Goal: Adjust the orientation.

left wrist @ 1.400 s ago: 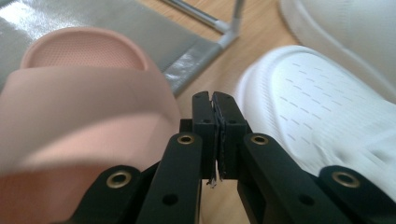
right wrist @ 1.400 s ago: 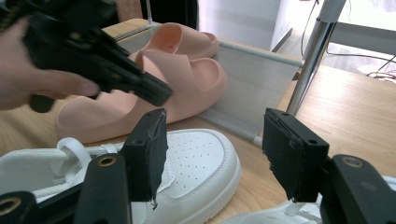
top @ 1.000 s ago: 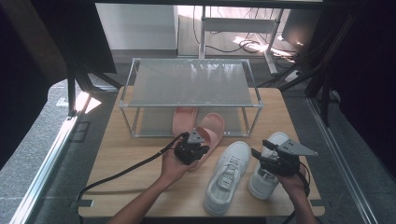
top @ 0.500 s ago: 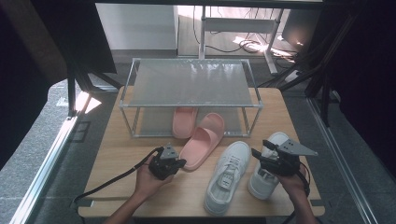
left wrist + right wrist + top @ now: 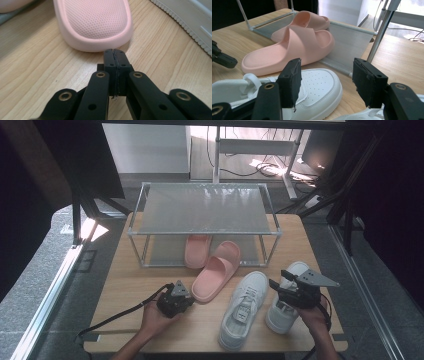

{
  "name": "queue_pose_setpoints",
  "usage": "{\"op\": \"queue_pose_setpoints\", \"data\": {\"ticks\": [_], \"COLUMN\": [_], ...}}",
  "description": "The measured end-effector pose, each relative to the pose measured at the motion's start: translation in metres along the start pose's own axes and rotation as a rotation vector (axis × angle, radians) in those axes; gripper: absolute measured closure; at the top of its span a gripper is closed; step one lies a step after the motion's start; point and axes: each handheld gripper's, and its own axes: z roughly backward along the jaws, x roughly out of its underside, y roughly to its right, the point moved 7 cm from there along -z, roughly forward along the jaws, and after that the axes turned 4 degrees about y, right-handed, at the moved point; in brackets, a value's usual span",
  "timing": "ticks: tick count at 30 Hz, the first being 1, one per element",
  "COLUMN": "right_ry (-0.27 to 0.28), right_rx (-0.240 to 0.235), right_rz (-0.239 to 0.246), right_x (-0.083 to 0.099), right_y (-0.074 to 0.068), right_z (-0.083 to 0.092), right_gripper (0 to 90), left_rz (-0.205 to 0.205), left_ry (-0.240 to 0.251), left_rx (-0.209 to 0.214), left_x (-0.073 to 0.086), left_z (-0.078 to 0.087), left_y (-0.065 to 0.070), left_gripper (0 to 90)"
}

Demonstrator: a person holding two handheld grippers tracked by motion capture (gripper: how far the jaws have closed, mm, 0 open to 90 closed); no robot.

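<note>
Two pink slippers lie by the rack: one [image 5: 197,251] partly under it, the other [image 5: 216,271] slanting out onto the table. My left gripper [image 5: 189,298] is shut with nothing in it, its tips [image 5: 115,53] right at the heel of the slanting slipper [image 5: 95,22]. Two white sneakers stand at the front right, the left one [image 5: 243,307] and the right one [image 5: 286,302]. My right gripper [image 5: 279,279] hovers above the right sneaker, open, with nothing between its jaws [image 5: 325,77]. Beyond them are the left sneaker's toe [image 5: 317,87] and the slippers [image 5: 287,47].
A metal shoe rack [image 5: 202,209] with two mesh shelves stands at the back of the wooden table [image 5: 130,285]; its lower shelf [image 5: 347,47] and a post [image 5: 382,30] are close ahead of my right gripper. Bare wood lies at the front left. Cables trail from both grippers.
My left gripper has drawn back from the slanting slipper toward the front left and sunk lower; the slipper's heel is now uncovered. The right gripper has not moved.
</note>
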Motion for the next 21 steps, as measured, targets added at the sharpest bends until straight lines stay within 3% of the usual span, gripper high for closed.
{"op": "queue_pose_setpoints", "data": {"ticks": [21], "right_ry": [0.002], "right_rx": [0.002], "right_rz": [0.000], "right_x": [0.000], "right_y": [0.001], "right_z": [0.000], "right_gripper": [41.5], "left_rz": [-0.021], "left_ry": [0.015], "left_rx": [0.028], "left_x": [-0.025], "left_z": [-0.025], "left_y": [0.010], "left_gripper": [90.0]}}
